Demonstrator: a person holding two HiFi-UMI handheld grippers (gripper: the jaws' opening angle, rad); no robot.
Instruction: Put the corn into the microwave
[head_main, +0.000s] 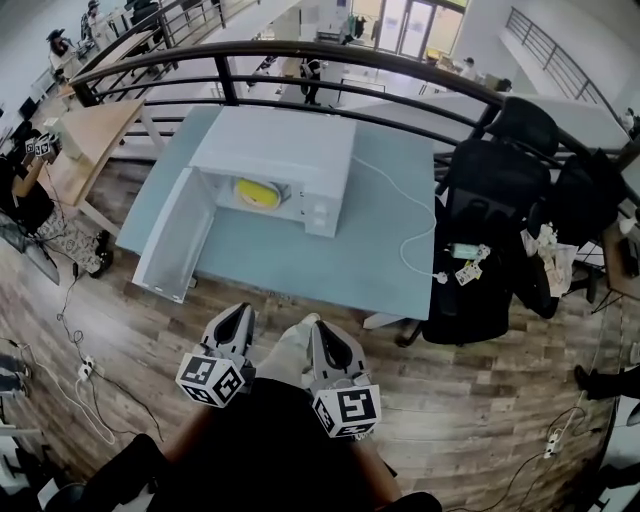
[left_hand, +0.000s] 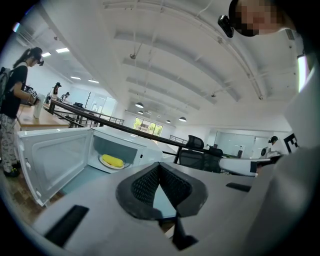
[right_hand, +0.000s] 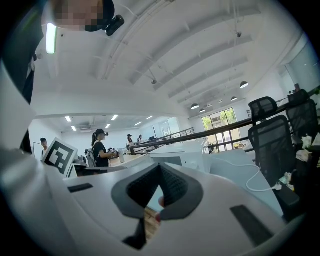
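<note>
The yellow corn (head_main: 257, 192) lies on a plate inside the white microwave (head_main: 280, 150), whose door (head_main: 178, 235) hangs wide open to the left. The microwave stands on a pale blue table (head_main: 330, 265). In the left gripper view the corn (left_hand: 112, 161) shows in the open cavity, far ahead and left of the jaws. My left gripper (head_main: 240, 312) and right gripper (head_main: 312, 325) hang side by side close to my body, short of the table's front edge. Both are shut, with nothing between the pads (left_hand: 159, 167) (right_hand: 160, 167). The right gripper view catches the microwave (right_hand: 175, 159) from its right side.
Black office chairs (head_main: 490, 200) stand right of the table. A white cable (head_main: 420, 215) trails from the microwave across the tabletop. A dark railing (head_main: 300, 60) runs behind the table. Wooden floor with cables (head_main: 85, 370) lies to my left. A person (left_hand: 15, 100) stands at benches far left.
</note>
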